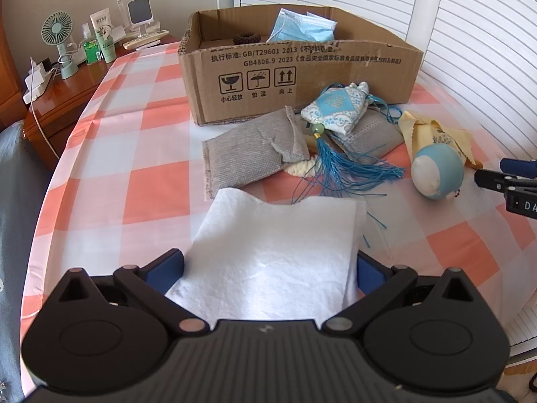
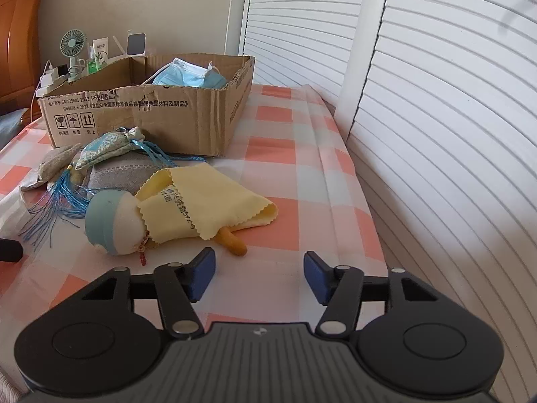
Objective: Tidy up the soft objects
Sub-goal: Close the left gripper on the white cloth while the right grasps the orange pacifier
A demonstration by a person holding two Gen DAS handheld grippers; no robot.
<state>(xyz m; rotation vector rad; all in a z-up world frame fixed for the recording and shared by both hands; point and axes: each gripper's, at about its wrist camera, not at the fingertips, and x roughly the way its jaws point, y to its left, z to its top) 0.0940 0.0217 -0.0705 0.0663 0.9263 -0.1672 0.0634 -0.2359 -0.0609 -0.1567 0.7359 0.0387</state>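
Note:
My left gripper (image 1: 268, 270) is shut on a white folded cloth (image 1: 278, 252) that fills the span between its fingers. Beyond it lie two grey pouches (image 1: 248, 158), a blue-white tasselled sachet (image 1: 335, 110), a yellow cloth (image 1: 433, 134) and a round blue-white plush doll (image 1: 436, 174). The cardboard box (image 1: 302, 77) behind them holds blue face masks (image 1: 302, 27) and a dark scrunchie (image 1: 245, 38). My right gripper (image 2: 260, 277) stands open over bare tablecloth, just short of the doll (image 2: 114, 225) and yellow cloth (image 2: 208, 198); an orange piece (image 2: 231, 240) pokes out beneath the cloth.
A checked pink-and-white cloth covers the table (image 1: 134, 168). A wooden nightstand (image 1: 67, 94) at far left carries a small fan (image 1: 60, 40), bottles and chargers. White louvred doors (image 2: 436, 134) run close along the table's right edge. A cream knit piece (image 1: 298, 168) peeks from under a pouch.

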